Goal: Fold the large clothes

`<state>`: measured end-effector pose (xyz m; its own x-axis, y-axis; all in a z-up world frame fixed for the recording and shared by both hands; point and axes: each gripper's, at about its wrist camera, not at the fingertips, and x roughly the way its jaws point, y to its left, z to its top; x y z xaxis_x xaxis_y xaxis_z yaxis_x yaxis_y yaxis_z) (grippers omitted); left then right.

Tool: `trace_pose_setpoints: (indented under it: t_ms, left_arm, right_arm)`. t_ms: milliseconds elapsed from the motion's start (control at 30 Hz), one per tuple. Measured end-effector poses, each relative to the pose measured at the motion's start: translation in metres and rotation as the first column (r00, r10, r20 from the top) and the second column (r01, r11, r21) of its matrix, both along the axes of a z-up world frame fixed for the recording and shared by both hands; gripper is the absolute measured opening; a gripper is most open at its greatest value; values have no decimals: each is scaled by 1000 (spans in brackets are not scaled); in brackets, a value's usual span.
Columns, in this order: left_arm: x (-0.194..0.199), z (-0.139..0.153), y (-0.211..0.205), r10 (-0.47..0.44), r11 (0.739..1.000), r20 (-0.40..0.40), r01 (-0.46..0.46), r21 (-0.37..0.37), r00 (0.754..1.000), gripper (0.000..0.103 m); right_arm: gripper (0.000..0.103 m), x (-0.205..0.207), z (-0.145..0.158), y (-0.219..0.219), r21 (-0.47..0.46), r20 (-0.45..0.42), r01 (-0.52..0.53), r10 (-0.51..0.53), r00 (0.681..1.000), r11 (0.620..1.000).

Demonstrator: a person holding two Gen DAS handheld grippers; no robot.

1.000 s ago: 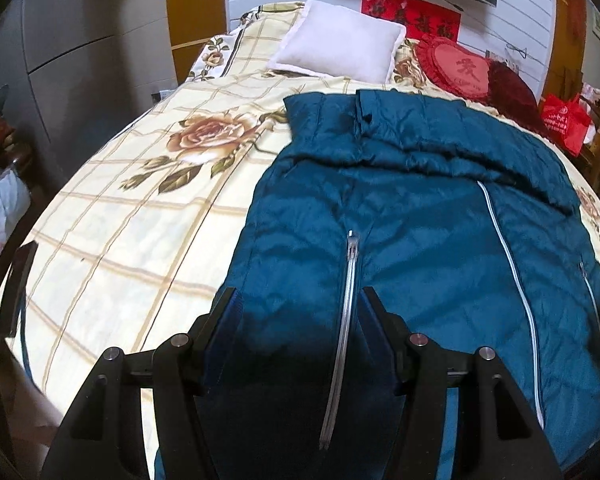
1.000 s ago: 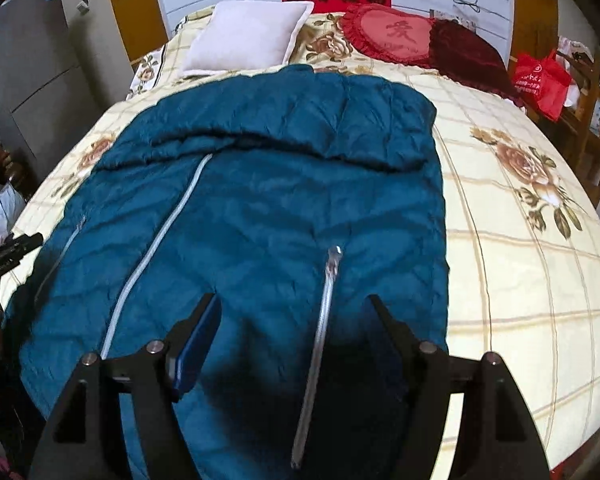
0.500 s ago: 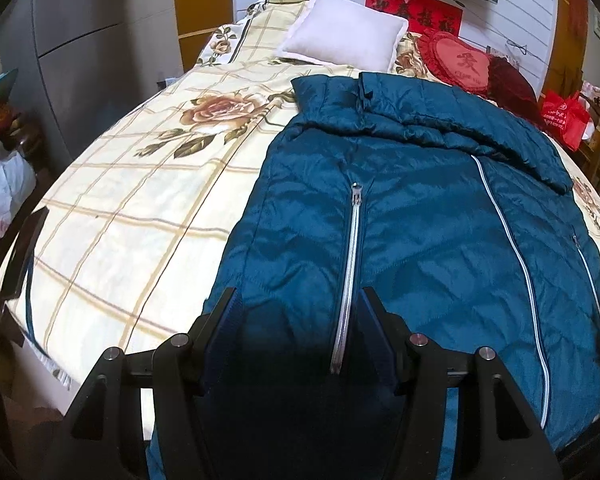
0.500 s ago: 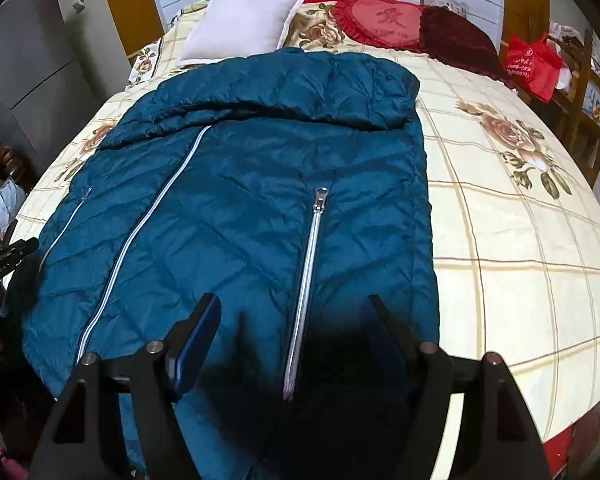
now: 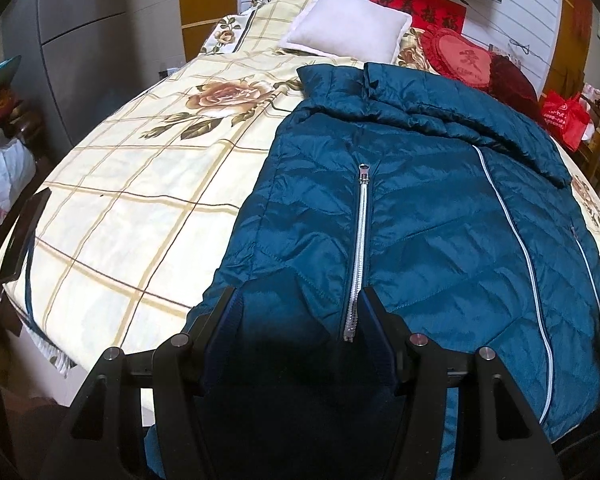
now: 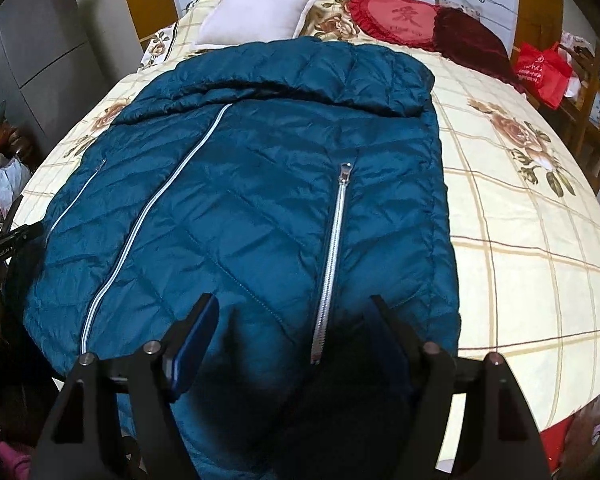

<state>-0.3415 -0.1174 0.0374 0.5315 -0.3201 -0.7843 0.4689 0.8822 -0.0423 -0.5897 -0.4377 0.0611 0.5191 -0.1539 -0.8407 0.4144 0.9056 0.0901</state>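
Pulling back, both grippers wide open, teal jacket [image 5: 440, 216] appearing farther off

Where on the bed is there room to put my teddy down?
Bare bedspread lies left of the blue jacket, below the white pillow. More lies right of the jacket, below the red cushions. The middle is covered.

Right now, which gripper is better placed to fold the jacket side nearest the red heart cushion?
Right. The right gripper hangs open over the down jacket near that edge; the left gripper is over the opposite side.
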Motion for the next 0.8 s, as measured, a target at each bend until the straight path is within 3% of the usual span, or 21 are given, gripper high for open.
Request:
trace_pose_setpoints:
  t_ms: [567, 667, 800]
  left_arm:
    - [-6, -1, 18, 1, 1000, -17, -1, 0, 1000, 76]
    - [-4, -1, 24, -5, 1000, -53, 4, -16, 999, 76]
    - [6, 1, 43, -23, 994, -149, 7, -106, 989, 76]
  right_arm:
    - [78, -12, -1, 1, 17, -7, 7, -7, 1000, 1000]
    - [78, -15, 1, 2, 11, -9, 5, -5, 1000, 1000]
    - [78, -21, 6, 4, -4, -20, -4, 4, 1000, 1000]
